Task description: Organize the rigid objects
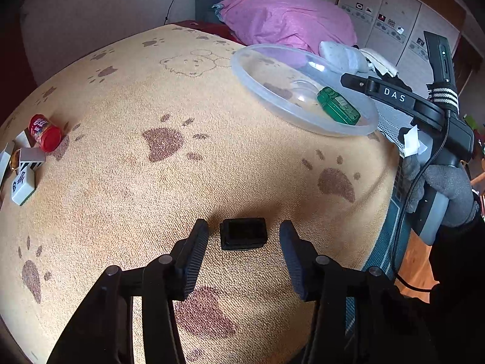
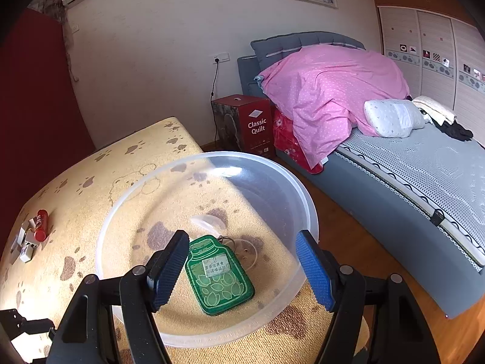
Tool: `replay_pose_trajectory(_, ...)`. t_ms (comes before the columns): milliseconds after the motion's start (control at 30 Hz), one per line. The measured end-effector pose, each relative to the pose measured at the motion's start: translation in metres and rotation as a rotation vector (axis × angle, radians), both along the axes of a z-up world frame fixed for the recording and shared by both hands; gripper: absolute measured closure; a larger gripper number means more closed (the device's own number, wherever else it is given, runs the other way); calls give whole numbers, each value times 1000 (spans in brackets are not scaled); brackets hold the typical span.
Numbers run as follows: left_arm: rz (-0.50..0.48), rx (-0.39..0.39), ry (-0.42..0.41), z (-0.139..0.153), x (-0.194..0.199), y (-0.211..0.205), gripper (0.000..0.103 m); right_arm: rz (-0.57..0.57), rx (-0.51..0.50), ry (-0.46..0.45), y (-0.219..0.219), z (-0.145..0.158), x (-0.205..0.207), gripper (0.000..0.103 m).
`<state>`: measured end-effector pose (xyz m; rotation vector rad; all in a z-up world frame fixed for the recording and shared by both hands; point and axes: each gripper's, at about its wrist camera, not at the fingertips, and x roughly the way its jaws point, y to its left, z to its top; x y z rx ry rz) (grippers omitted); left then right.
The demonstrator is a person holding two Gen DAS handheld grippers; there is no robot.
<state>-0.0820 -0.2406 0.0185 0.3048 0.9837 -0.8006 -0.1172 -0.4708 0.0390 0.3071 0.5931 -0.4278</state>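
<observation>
Left gripper point(image 1: 244, 253) jaws apart around small black box point(image 1: 243, 233) (untouched), right gripper point(image 2: 242, 270) jaws apart over clear bowl point(image 2: 115, 221) holding green tag point(image 2: 219, 276)

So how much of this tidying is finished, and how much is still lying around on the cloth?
Done: one flat green jar-shaped tag already lies in the clear plastic bowl. In hand: the left tool has its fingers either side of a small black box, not yet gripping it. The right tool hangs open over the bowl. Left: a red can and white tiles at the cloth's far edge.
</observation>
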Motion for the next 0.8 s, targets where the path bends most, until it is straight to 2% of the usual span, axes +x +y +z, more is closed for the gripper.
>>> replay_pose_trajectory(100,-3,10,7,-2,1,-2,71,3,-7,-5,2,2,-2,27)
replay_pose_trajectory(333,-19,-41,-35,19,4,-14,71,-4,-2,-10,0,2,-1,27)
replay_pose_trajectory(567,-73,-147,-64,50,19,-59,71,-8,2,-11,-3,2,-2,27)
replay_pose_trajectory(800,-113,-175,-57,49,33,-107,71,-27,8,-9,-8,1,-3,27)
